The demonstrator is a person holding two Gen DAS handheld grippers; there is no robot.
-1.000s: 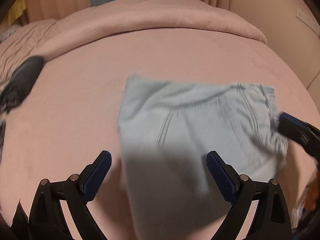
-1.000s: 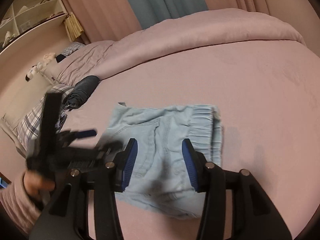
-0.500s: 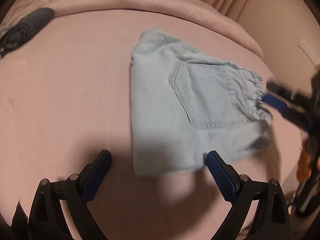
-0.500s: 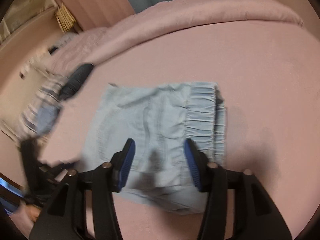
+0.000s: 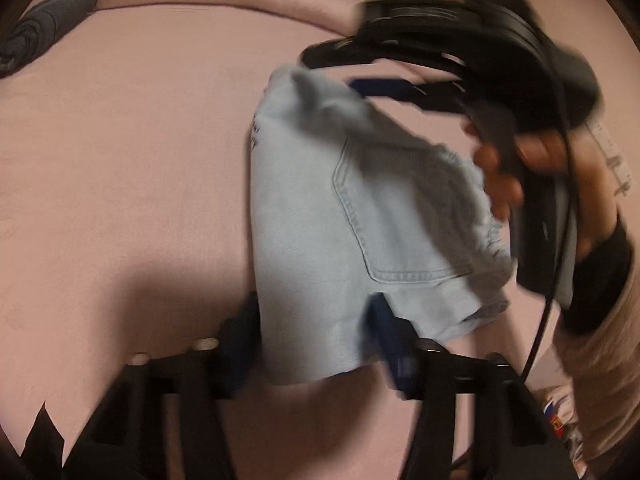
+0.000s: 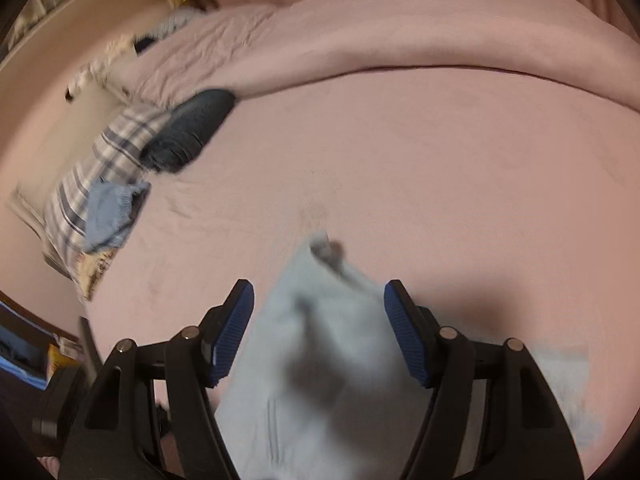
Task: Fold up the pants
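Note:
The folded light blue denim pants point(image 5: 352, 216) lie on the pink bed point(image 5: 120, 160), back pocket up. My left gripper point(image 5: 316, 324) has its jaws either side of the pants' near edge, the cloth between them; the image is blurred. My right gripper point(image 5: 384, 86), held by a hand, reaches over the pants' far corner in the left wrist view. In the right wrist view the right gripper point(image 6: 320, 320) is open, with the pants point(image 6: 328, 360) bunched between its blue pads point(image 6: 404, 332), which stand clear of the cloth.
A dark rolled garment point(image 6: 188, 132) lies at the bed's far left, also in the left wrist view point(image 5: 40, 28). A plaid pillow point(image 6: 92, 172) with a blue cloth point(image 6: 108, 212) on it sits beside it. A pink duvet point(image 6: 400, 32) is heaped along the back.
Both grippers have moved in onto the pants. The left jaws have narrowed around the near edge. The right gripper has swung over to the far corner, with cloth now between its pads.

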